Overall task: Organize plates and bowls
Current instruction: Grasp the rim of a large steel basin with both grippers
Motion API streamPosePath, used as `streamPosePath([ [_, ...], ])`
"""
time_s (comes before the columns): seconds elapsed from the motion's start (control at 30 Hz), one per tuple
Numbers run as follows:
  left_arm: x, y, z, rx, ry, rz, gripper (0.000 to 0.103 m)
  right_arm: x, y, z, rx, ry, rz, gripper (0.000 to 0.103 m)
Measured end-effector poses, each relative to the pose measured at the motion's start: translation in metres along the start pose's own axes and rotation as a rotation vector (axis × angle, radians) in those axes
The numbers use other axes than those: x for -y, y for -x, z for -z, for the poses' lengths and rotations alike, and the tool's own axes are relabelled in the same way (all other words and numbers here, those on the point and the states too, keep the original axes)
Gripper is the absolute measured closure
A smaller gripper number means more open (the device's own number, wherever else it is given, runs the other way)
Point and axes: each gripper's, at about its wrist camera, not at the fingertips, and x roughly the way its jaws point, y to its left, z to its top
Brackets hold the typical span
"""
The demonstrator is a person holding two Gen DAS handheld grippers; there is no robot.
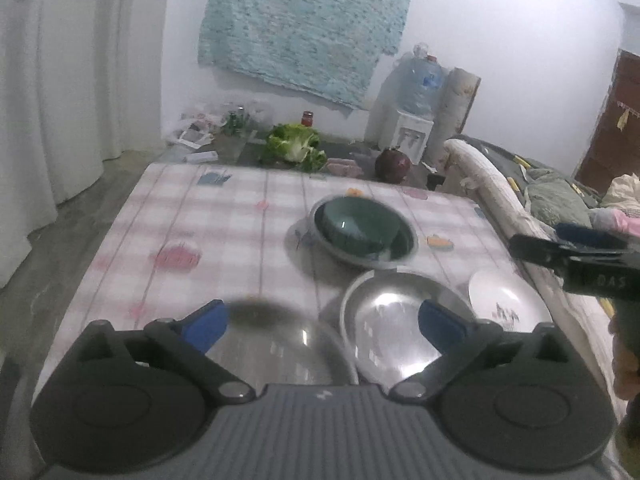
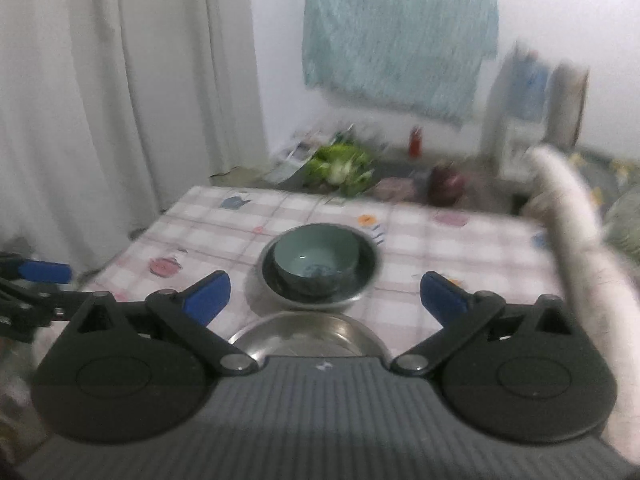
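Observation:
My left gripper (image 1: 324, 322) hangs open and empty above the near part of the checked tablecloth (image 1: 208, 216). Under it lie a shiny steel bowl (image 1: 396, 320) and a flatter steel dish (image 1: 280, 354). Farther back, a green ceramic bowl (image 1: 360, 226) sits inside a steel bowl (image 1: 326, 236). A white flowered plate (image 1: 506, 300) lies at the right edge. My right gripper (image 2: 324, 296) is also open and empty, above a steel dish (image 2: 304, 332), facing the green bowl (image 2: 316, 260) nested in its steel bowl (image 2: 370, 270). The wrist views are blurred.
Beyond the table's far edge lie a lettuce (image 1: 296, 146), a red-lidded jar (image 1: 307, 118) and a dark purple round vegetable (image 1: 393, 165). A water dispenser (image 1: 416, 100) stands at the wall. Curtains (image 1: 60, 80) hang left; bedding (image 1: 552, 196) lies right.

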Motion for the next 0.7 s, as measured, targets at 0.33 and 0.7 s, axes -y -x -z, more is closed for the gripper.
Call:
streamPosePath([
  [0.33,-0.029,0.034,0.098,-0.019,0.126,-0.066,0.0,-0.076,0.064,0.091,0.058,0.136,0.098,0.001],
  [0.7,-0.043,0.039,0.122,0.036,0.108,-0.084,0.0,-0.088,0.046,0.143,-0.043,-0.186,-0.245,0.001],
])
